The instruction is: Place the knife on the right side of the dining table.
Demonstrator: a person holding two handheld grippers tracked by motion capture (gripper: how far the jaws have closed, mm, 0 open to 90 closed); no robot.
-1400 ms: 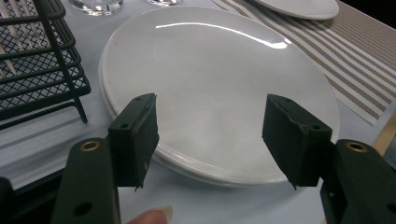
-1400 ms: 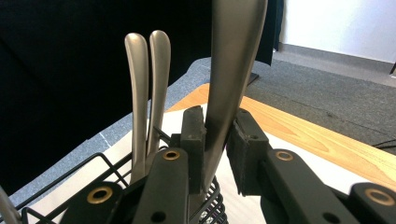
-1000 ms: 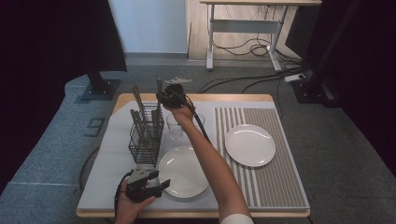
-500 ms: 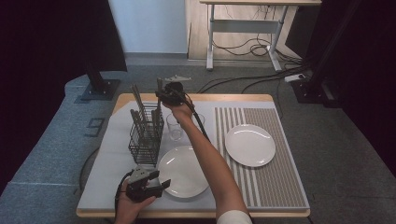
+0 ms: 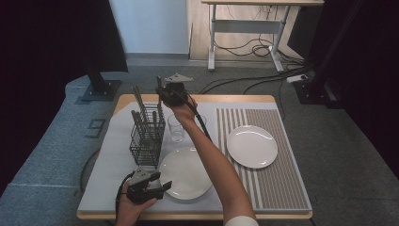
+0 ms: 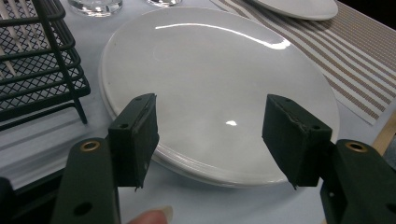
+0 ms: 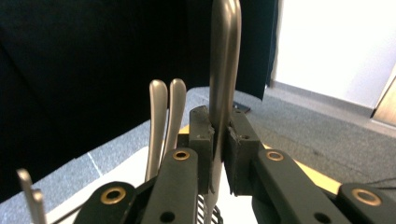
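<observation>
While clamped, utensil handle (image 7: 224, 56) crosses right gripper (image 7: 218, 140).

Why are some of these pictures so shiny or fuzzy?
Left gripper view: room light glares in a streak and a spot on the glossy round white plate. Right gripper view: the upright silver cutlery handle clamped in the right gripper sits so close it blurs. High view: evenly lit, sharp.

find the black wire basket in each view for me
High view: the black wire basket stands left of centre on the table, beside the near plate.
Left gripper view: top left corner, left of that same plate.
Right gripper view: a sliver of what looks like its wire at the bottom edge, under the right claw.
Shared landmark: the metal handles standing in it.
</observation>
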